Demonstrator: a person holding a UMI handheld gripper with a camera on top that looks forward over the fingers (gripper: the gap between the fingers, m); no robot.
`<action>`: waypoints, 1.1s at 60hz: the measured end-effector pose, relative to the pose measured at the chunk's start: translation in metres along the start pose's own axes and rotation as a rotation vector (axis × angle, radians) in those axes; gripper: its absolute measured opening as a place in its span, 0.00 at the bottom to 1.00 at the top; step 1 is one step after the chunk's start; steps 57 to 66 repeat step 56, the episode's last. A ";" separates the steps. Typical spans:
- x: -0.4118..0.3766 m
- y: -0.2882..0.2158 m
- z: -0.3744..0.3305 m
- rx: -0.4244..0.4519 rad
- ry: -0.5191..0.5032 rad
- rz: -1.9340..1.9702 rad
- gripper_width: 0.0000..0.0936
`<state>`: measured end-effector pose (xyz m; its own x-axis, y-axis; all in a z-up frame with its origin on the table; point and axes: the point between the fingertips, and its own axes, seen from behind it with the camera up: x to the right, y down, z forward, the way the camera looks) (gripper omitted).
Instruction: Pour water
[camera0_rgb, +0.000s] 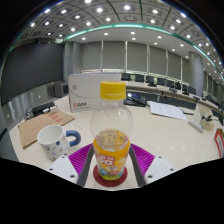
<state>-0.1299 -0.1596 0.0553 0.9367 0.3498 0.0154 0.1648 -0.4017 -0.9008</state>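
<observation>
The table (150, 130) carries a polka-dot mug (53, 141) off to one side of the fingers, while a yellow-capped bottle (111, 130) stands upright between them, its long axis vertical and cap pointing up. The gripper (111, 160) seems clamped on the bottle's lower body, both pink pads (80, 157) apparently pressing its sides. To pour well, I judge the grip should stay firm and low, the cap must come off, then tilt slowly over the mug's mouth.
</observation>
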 end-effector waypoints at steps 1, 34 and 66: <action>0.001 -0.001 -0.003 -0.004 0.000 0.001 0.83; -0.079 -0.067 -0.247 -0.130 0.226 0.046 0.92; -0.105 -0.066 -0.297 -0.128 0.279 0.032 0.92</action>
